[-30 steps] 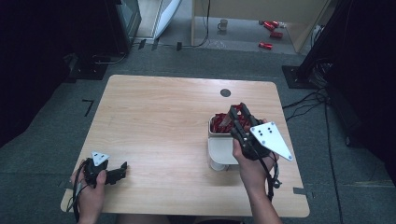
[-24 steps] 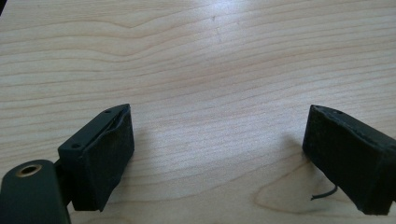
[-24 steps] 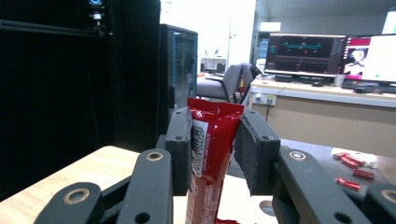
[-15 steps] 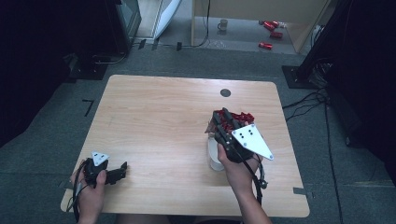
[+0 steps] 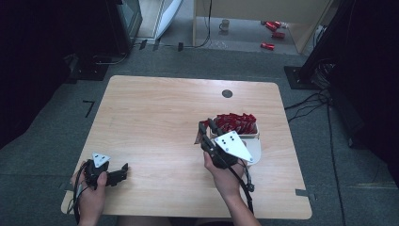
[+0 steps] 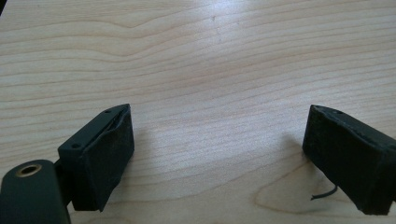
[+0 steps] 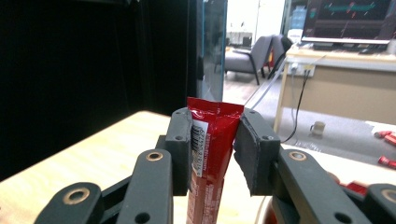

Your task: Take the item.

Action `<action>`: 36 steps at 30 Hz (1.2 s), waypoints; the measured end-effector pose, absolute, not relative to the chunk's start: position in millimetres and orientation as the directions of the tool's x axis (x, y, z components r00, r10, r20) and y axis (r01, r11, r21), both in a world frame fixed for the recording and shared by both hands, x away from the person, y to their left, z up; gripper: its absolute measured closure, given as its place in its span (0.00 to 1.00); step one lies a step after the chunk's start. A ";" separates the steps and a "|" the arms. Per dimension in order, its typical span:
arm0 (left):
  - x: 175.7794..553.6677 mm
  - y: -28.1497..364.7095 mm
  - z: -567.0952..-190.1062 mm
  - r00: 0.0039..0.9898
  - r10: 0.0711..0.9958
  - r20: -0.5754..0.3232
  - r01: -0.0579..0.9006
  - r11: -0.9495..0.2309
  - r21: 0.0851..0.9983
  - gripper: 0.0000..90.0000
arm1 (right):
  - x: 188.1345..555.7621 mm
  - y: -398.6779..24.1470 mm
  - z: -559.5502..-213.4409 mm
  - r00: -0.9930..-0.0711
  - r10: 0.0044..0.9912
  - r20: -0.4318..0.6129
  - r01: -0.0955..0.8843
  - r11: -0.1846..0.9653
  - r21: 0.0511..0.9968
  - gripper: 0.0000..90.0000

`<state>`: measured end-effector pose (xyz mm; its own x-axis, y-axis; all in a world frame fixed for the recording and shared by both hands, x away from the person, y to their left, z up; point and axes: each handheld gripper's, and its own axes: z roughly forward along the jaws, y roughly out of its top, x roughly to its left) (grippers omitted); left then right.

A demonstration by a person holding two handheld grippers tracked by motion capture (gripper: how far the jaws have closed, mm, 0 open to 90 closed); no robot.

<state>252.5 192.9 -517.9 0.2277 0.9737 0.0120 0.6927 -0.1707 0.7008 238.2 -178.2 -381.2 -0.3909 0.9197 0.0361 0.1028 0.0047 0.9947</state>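
A red sachet (image 7: 215, 114) with a white barcode strip stands upright between the jaws of my right gripper (image 7: 213, 144), which is shut on it. From above, that right gripper (image 5: 205, 128) hovers just left of a white box (image 5: 257, 147) heaped with several red sachets (image 5: 236, 123). My left gripper (image 5: 123, 172) rests near the table's front left corner, held in a hand. Its jaws (image 6: 215, 154) are spread wide over bare wood with nothing between them.
The wooden table (image 5: 155, 117) has a small dark round mark (image 5: 227, 93) near its far edge. Red cans (image 5: 270, 35) and a mug (image 5: 225, 23) lie on the floor beyond. A short black thread (image 6: 324, 193) lies by the left gripper's right jaw.
My right gripper has moved left and a little toward the person, from over the white box to beside it. The left gripper has stayed put.
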 end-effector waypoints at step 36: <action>252.5 192.8 -518.0 0.227 0.974 0.011 0.693 -0.170 0.701 0.11 | 205.3 -148.8 -464.2 -0.399 0.917 -0.003 0.170 0.077 0.982 0.76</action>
